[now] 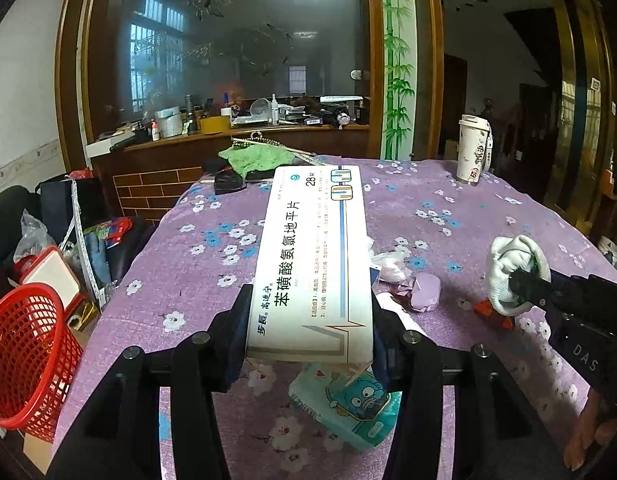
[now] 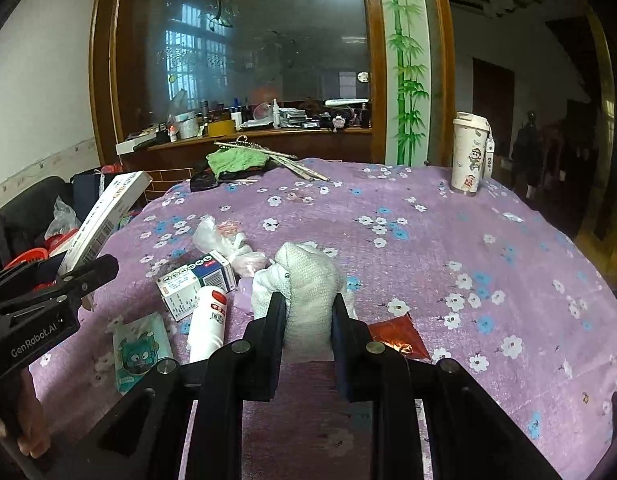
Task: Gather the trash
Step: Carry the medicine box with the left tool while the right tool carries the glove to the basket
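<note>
Left gripper (image 1: 310, 316) clamped on long white medicine box (image 1: 314, 256), blue Chinese print, held above purple floral tablecloth (image 1: 468, 216). Right gripper (image 2: 308, 312) pinching crumpled white cloth wad (image 2: 306, 280), frame centre. Left view only: red basket (image 1: 26, 356), lower left. Right view only: small carton (image 2: 196, 284), white tube (image 2: 208, 322), possibly toothpaste.

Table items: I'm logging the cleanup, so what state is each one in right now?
Long box: held off the table by the left gripper.
White wad: clamped in the right gripper.
Small box: lying on the cloth.
Tissue pack: lying flat.
Cup: upright, lid on.
Red basket: beside the table, contents unseen.
</note>
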Tool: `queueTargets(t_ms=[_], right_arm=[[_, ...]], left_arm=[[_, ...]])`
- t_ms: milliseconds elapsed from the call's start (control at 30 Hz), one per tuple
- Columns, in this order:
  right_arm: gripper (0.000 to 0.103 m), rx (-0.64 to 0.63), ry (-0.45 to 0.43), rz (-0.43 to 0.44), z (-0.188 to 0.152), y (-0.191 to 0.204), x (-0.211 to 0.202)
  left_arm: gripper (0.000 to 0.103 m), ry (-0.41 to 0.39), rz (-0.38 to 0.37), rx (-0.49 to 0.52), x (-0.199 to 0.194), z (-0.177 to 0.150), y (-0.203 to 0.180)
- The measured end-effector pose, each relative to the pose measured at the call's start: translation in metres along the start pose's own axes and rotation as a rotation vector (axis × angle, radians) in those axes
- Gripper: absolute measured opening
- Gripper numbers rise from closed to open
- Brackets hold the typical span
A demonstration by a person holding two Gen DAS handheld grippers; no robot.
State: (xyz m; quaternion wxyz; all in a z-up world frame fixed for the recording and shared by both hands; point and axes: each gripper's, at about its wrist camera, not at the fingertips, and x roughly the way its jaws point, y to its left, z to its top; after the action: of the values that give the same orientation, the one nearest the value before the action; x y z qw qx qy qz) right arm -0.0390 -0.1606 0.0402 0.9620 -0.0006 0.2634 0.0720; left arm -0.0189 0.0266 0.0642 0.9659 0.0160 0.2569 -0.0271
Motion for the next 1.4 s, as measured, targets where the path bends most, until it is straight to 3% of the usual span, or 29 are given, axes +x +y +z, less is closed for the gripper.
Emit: queueTargets(t_ms=[1000, 1400], right_arm=[[0.023, 0.000, -0.003, -0.002, -0.001, -0.002, -0.002], [0.023, 0.006, -0.040, 0.065, 0.001, 0.003, -0.010]], left_arm=[[0.049, 0.000, 0.005, 0.010, 0.001, -0.002, -0.004], [0.049, 0.005, 0.008, 0.001, 0.001, -0.004, -0.001]])
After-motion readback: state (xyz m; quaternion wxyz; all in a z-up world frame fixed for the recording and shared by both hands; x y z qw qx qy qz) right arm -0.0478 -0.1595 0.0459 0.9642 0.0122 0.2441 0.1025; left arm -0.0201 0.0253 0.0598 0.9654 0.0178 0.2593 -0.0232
